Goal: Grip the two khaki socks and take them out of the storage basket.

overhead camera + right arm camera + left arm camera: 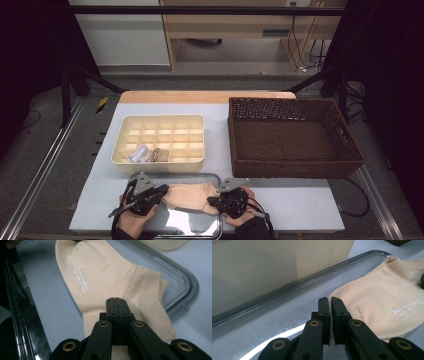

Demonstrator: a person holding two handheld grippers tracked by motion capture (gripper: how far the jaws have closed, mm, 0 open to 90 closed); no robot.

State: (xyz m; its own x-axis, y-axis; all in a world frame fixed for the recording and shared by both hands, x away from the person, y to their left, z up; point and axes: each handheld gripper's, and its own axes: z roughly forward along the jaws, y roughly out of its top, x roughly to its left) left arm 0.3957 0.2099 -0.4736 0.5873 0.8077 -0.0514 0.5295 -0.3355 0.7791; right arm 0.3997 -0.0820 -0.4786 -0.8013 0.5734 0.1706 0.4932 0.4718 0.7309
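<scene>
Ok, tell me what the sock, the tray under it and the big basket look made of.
Sock: a fine knit, probably cotton blend, matte peach, with a ribbed cuff and small white printed lettering.
Tray: looks like polished metal, since its floor mirrors the light and its rolled rim gleams.
Basket: dark brown woven wicker or rattan, possibly synthetic; the open weave shows in its walls.

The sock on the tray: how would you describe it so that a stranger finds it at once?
Start at the white table, then find the shiny metal tray at its near edge, before the cream divided box. The sock lies flat across that tray, stretched between the left gripper and the right gripper. Unlike the rolled socks in the box, it is unrolled, peach-coloured and carries small white lettering.
</scene>
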